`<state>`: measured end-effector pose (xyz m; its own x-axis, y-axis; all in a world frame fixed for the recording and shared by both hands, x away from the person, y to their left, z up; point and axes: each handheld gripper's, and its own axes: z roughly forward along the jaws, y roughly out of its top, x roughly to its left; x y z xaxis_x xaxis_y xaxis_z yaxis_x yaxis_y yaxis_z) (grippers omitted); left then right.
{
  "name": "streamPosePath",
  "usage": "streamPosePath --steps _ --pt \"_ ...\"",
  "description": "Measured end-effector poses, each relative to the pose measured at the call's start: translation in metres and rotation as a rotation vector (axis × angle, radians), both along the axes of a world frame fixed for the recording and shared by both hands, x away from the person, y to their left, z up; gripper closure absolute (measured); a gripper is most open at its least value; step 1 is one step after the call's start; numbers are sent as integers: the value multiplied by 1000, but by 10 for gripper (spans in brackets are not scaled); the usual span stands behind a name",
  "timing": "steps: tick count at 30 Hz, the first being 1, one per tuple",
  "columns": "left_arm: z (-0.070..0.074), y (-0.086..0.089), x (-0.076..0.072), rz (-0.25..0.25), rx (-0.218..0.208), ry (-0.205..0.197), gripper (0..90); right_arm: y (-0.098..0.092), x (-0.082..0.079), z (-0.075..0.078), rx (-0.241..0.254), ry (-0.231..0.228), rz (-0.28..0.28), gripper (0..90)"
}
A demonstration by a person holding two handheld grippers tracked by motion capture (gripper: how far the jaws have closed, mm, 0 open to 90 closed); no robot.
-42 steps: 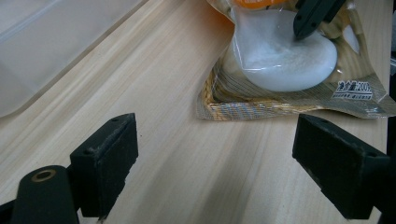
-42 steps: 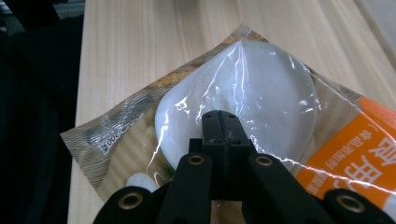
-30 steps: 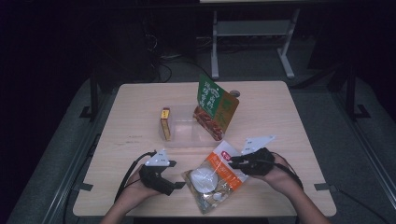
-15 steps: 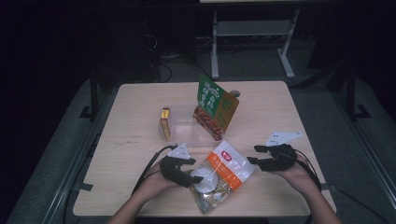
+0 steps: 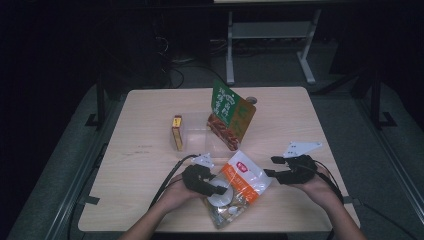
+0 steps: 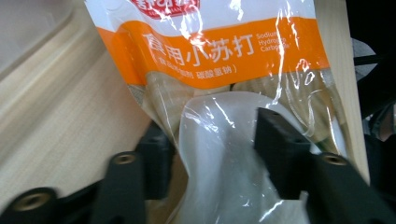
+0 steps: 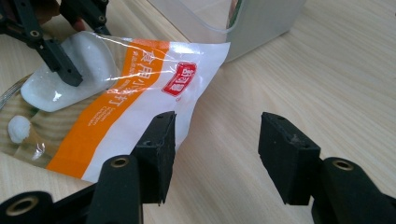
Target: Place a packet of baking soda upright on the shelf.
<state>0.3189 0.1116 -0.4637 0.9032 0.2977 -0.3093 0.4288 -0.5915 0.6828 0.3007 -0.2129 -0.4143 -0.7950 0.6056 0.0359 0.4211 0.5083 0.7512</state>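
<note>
Left tongs (image 6: pixel 212 144), closing, pinch the soda bag (image 5: pixel 239 187) near the desk's (image 5: pixel 145 150) front edge to lift it; right tongs (image 7: pixel 217 149) stand released beside it.

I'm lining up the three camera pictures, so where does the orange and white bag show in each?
High view: orange and white bag, bottom centre on the table.
Left gripper view: upper centre, running down between the jaws.
Right gripper view: left half.
Shared landmark: its orange band.

A dim lab: lone wooden table (image 5: pixel 150 150), floor cables (image 5: pixel 175 75), metal stand (image 5: pixel 270 35).
</note>
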Motion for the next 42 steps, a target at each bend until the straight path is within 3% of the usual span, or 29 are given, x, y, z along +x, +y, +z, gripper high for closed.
streamPosePath --steps 4,10,15,19,27,42 --pt "3 -1 -1 -1 17 -17 707 0 -1 1 11 0 -8 453" --pt "10 1 -4 -24 -18 -17 888 -2 0 2 20 -9 -9 443" --pt "18 1 -11 -28 -7 -54 895 -5 0 4 29 -15 -15 433" --pt "26 8 -16 -40 -40 -60 896 -9 -1 6 41 -22 -27 431" --pt "48 36 -24 0 -99 -91 897 -11 0 7 53 -28 -39 421" --pt "85 98 -18 202 -227 -192 898 -5 2 0 47 -1 -24 402"
